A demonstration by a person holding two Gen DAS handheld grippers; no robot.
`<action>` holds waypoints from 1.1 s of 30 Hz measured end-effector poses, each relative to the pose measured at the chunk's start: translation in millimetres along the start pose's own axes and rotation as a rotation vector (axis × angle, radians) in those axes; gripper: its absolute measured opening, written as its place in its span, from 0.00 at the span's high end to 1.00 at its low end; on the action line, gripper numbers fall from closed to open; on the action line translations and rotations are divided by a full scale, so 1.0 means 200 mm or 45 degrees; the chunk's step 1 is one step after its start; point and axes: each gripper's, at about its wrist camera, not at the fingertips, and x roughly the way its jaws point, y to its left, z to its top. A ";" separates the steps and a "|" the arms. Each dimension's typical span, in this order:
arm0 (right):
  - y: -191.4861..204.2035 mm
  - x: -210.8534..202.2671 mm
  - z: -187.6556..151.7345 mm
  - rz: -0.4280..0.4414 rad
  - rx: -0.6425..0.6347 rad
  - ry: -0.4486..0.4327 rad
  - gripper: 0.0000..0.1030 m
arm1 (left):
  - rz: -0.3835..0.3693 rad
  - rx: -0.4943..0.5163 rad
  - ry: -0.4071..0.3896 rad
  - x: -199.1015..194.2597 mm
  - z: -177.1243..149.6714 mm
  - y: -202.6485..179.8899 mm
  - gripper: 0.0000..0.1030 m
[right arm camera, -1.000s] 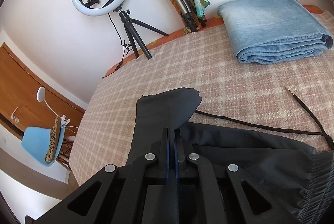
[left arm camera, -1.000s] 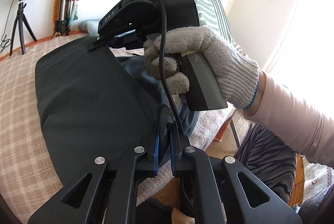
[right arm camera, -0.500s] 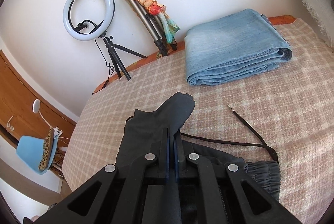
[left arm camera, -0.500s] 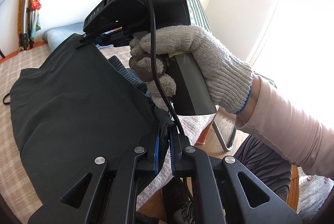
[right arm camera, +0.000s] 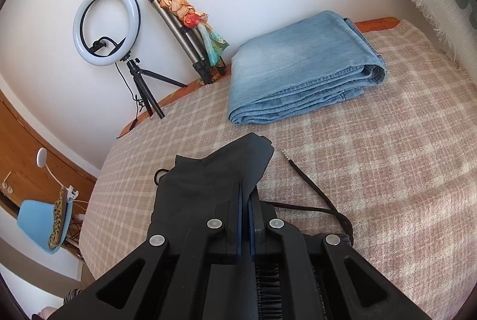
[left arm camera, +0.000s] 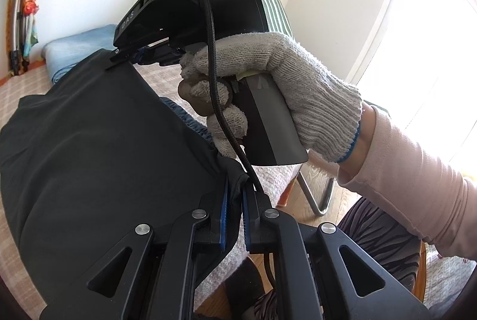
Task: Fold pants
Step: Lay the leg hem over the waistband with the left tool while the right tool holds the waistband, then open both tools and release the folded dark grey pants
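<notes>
Both claws grip the black pants (left arm camera: 98, 147): left claw (left arm camera: 235, 194) clamped on one corner, right claw (right arm camera: 245, 194) on another (folded jeans (right arm camera: 301, 66) lie beyond).

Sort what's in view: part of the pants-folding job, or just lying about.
In use:
black pants
left hand-held gripper, clamped on them
right hand-held gripper, likewise

Lying about:
folded jeans
ring light
tripod
</notes>
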 end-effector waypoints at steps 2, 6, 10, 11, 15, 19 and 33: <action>-0.04 -0.01 0.00 -0.001 0.017 -0.002 0.99 | -0.010 -0.005 0.008 0.02 0.00 0.01 0.94; -0.09 -0.03 -0.02 -0.028 0.032 -0.004 0.99 | -0.024 0.011 0.021 0.06 0.02 -0.01 0.94; -0.14 -0.05 -0.02 -0.044 0.050 -0.012 0.99 | -0.044 0.013 0.031 0.09 0.05 0.02 0.94; -0.16 -0.05 -0.02 -0.049 0.056 -0.012 0.99 | -0.048 0.017 0.033 0.08 0.05 0.04 0.94; -0.20 -0.02 -0.02 -0.070 0.064 0.013 0.99 | -0.051 0.022 0.043 0.11 0.07 0.07 0.94; -0.23 0.01 -0.03 -0.067 0.064 0.045 0.99 | -0.047 0.013 0.061 0.13 0.07 0.10 0.94; -0.23 -0.10 0.00 -0.180 0.063 -0.012 0.52 | 0.001 0.096 0.110 0.05 0.01 0.11 0.65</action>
